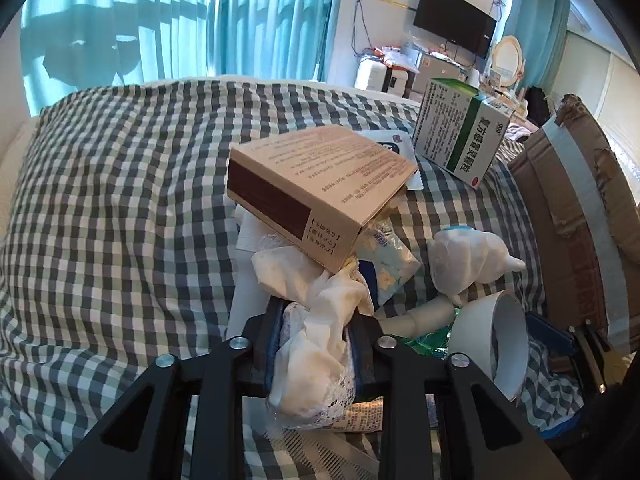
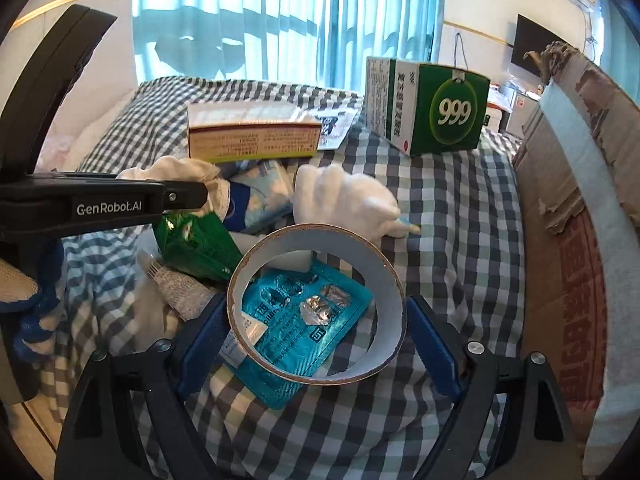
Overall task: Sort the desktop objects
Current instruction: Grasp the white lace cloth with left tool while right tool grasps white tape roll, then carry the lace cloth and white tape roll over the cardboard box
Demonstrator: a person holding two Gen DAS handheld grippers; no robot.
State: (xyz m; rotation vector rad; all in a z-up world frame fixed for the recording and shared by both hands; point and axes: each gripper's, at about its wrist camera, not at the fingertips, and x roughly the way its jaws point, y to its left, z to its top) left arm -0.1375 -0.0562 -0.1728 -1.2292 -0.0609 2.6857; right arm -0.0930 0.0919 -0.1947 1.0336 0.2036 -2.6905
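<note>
My left gripper is shut on a crumpled white tissue wad low in the left wrist view; it also shows at the left of the right wrist view. My right gripper is shut on a white cardboard tape ring, held over a teal blister pack. The ring also shows in the left wrist view. A tan medicine box leans on the pile just beyond the tissue. A green 999 box stands further back.
All lies on a checked blanket. A white crumpled plastic piece, a green sachet and a floral tissue pack lie in the pile. A taped cardboard box stands at the right.
</note>
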